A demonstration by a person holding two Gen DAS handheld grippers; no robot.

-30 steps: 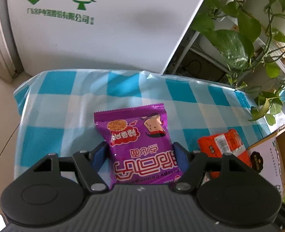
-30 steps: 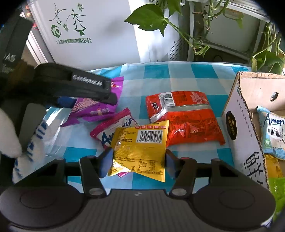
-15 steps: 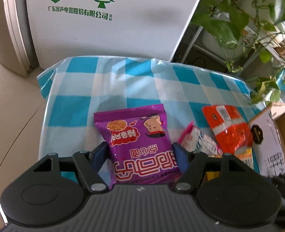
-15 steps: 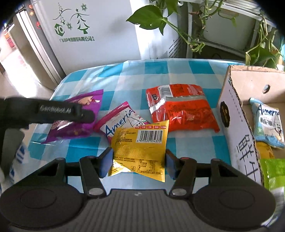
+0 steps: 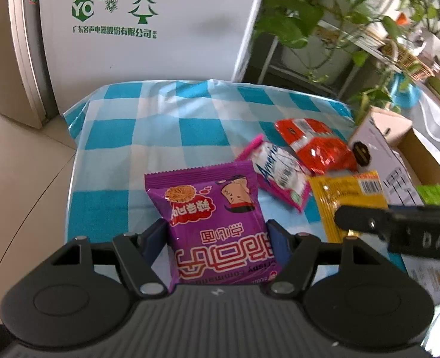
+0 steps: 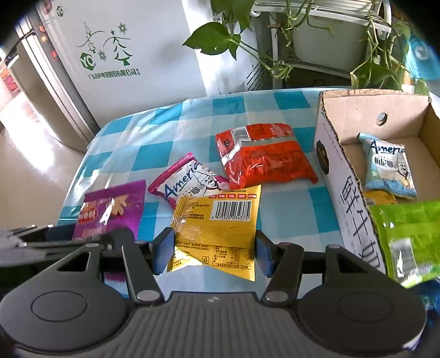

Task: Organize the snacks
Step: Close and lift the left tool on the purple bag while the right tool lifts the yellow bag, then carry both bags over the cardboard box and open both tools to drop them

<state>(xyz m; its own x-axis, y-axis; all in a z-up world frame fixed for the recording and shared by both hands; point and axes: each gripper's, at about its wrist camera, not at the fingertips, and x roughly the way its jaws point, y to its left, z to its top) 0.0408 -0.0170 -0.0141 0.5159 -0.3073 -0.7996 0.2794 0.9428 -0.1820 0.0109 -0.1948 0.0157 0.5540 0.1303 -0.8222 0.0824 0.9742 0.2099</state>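
Note:
My left gripper [image 5: 218, 237] is shut on a purple snack packet [image 5: 214, 223] and holds it above the checked tablecloth [image 5: 166, 125]. My right gripper [image 6: 212, 249] is shut on a yellow snack packet [image 6: 220, 220], which also shows in the left wrist view [image 5: 348, 197]. A pink-and-white packet [image 6: 190, 179] and a red packet [image 6: 261, 155] lie on the cloth. A cardboard box [image 6: 339, 161] at the right holds a light-blue packet [image 6: 388, 164] and a green packet [image 6: 413, 232]. The purple packet also shows in the right wrist view [image 6: 112, 208].
A white fridge with green tree print [image 5: 148, 24] stands behind the table. Trailing green plants [image 6: 228, 35] on a white rack hang over the back right. The table's left edge drops to a tiled floor [image 5: 17, 161].
Both grippers have drawn back and up with their packets still held. The left gripper has swung right, so the box and the other packets have come into its view.

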